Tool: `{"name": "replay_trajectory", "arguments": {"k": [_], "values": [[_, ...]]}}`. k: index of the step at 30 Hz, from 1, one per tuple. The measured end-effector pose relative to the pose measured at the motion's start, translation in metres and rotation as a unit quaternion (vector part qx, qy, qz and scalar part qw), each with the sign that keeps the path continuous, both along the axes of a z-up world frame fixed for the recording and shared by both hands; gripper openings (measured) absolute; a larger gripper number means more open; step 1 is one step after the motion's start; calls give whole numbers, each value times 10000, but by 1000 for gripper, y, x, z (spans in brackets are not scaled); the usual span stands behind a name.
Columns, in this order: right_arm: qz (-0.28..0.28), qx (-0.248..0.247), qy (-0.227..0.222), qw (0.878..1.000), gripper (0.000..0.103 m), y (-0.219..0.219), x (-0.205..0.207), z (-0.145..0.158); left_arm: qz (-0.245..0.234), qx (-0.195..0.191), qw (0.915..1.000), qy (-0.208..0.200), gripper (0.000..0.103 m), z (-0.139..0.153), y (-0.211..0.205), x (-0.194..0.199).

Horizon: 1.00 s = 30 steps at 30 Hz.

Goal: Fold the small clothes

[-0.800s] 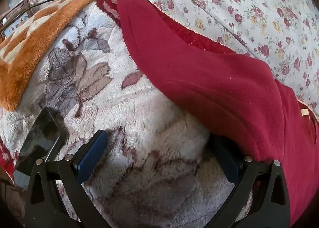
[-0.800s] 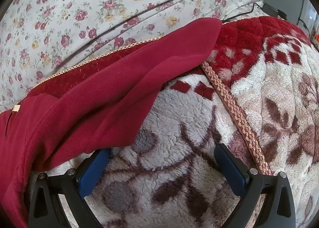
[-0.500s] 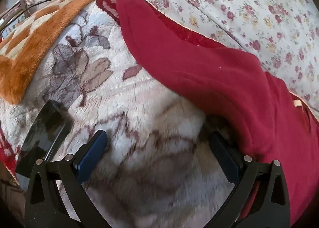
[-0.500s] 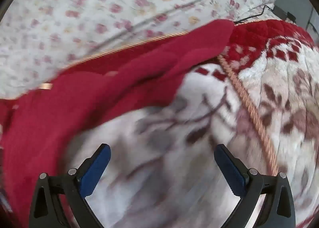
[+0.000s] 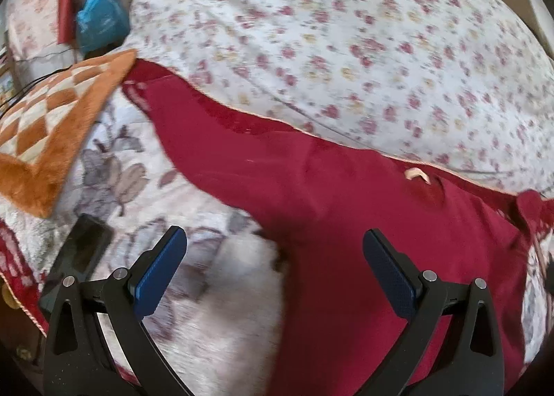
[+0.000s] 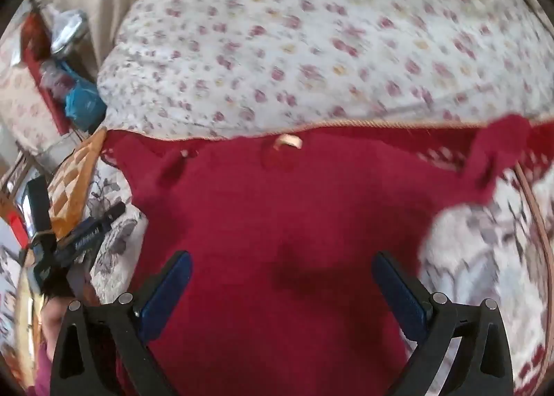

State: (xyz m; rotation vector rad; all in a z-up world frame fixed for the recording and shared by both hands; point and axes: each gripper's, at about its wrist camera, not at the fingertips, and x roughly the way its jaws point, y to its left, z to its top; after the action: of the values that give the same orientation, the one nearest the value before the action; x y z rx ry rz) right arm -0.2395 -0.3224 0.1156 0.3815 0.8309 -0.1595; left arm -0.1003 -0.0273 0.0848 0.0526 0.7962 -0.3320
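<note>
A dark red fleece garment point(image 5: 346, 209) lies spread flat on a plush floral blanket point(image 5: 207, 309), one sleeve stretched to the upper left point(image 5: 180, 119). It fills the middle of the right wrist view point(image 6: 294, 222), with a small tan neck loop point(image 6: 287, 142) at its far edge. My left gripper point(image 5: 273, 271) is open and empty, above the garment's left edge. My right gripper point(image 6: 280, 292) is open and empty, above the garment's middle. The left gripper also shows at the left of the right wrist view point(image 6: 83, 233).
A big floral-print pillow point(image 5: 346, 49) lies behind the garment. An orange checkered blanket point(image 5: 52, 125) is at the left, with a dark phone point(image 5: 79, 254) below it. Blue bags and clutter point(image 5: 100, 18) sit at the far left.
Both grippers have pulled back and up from the sleeves. The garment now lies farther away and more of it shows. The right view has swung left over the garment's middle.
</note>
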Motion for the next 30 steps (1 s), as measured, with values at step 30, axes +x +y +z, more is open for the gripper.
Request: {"name": "replay_trajectory", "arguments": {"k": [30], "values": [[-397, -538, 137, 9977, 103, -18, 36, -71, -292, 459, 9984, 159, 102, -29, -74, 5]]}}
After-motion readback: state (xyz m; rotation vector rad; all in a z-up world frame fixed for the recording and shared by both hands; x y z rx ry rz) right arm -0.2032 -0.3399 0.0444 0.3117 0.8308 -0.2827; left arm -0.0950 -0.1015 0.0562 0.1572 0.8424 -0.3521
